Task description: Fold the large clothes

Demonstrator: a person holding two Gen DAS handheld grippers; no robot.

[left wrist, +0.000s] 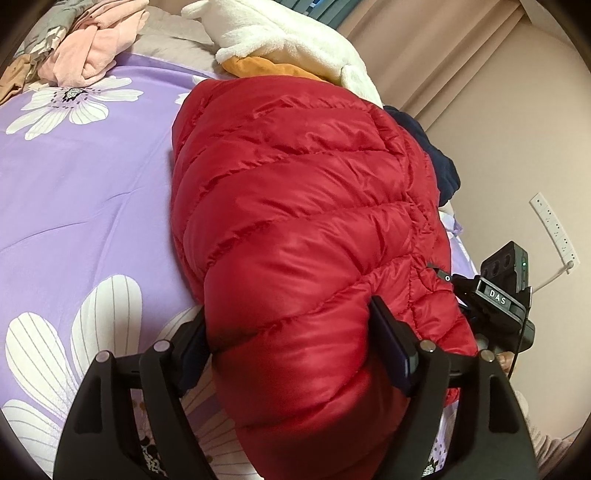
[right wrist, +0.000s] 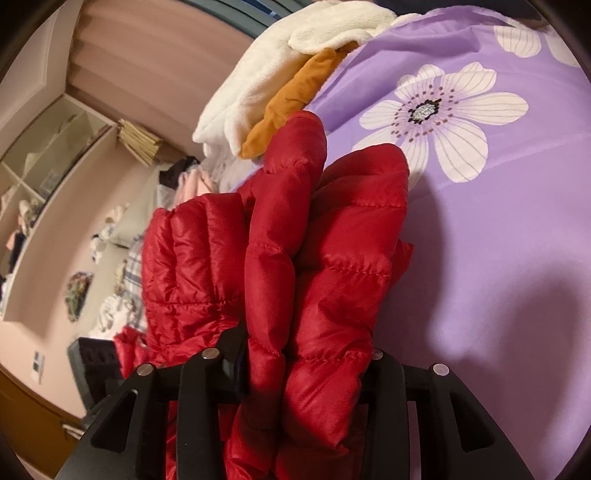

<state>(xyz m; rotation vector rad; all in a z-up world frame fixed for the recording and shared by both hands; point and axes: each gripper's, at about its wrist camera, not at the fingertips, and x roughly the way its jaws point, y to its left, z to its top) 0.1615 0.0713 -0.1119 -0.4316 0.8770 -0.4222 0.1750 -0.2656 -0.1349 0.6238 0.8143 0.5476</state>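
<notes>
Jaws of left gripper (left wrist: pixel 290 343) and right gripper (right wrist: pixel 306 354) both clamped on puffy red quilted down jacket (left wrist: pixel 295 206), bunched over purple flowered bedsheet (left wrist: pixel 85 184), white fleece garment (left wrist: pixel 280 33) beyond the jacket

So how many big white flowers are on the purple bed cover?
3 in the left tool's view: one flower up near the pink clothes, one flower low beside the left tool, and part of a third at the bottom edge. The red jacket may hide others.
</notes>
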